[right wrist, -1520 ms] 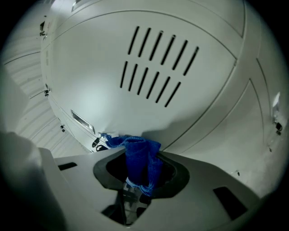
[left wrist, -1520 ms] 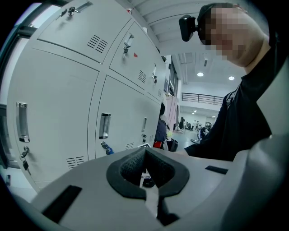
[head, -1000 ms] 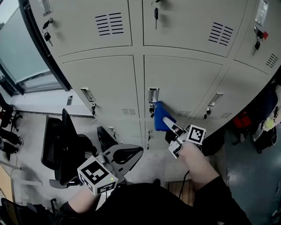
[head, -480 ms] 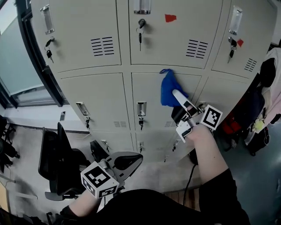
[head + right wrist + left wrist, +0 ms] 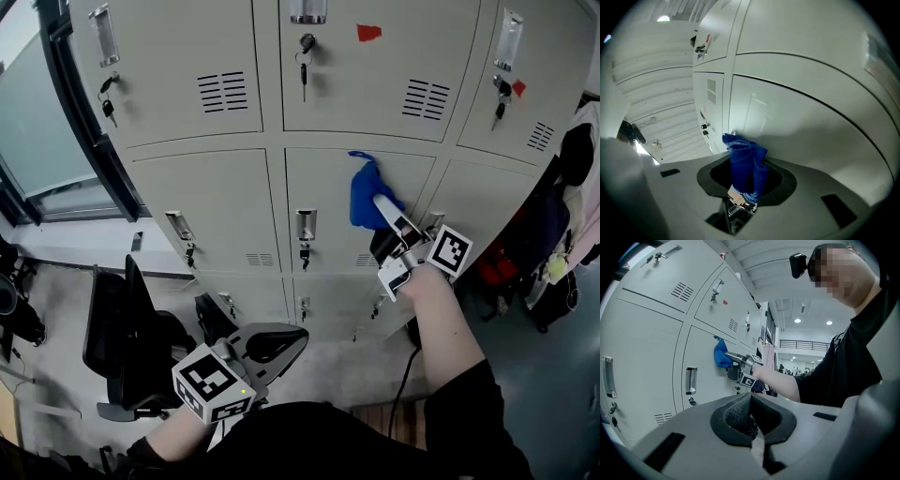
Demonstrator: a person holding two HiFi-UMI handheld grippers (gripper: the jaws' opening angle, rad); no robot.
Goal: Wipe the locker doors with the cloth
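Now the blue cloth [image 5: 366, 187] sits clamped in the right gripper [image 5: 382, 202], bunched ahead of its jaws against the upper right of the middle locker door [image 5: 323, 183]. The left gripper [image 5: 274, 343] hangs low and well apart, closed on nothing. A second ago the cloth was lower, beside the door handle [image 5: 306, 225].

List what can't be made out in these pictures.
Whether the crumpled blue cloth touches the pale grey metal locker door: in the head view the cloth itself covers the spot.
Small red sticker: any print too small, head view.
Metal label holder: cut by the head view's top edge.
Bottom locker row: partly behind the right gripper, head view.
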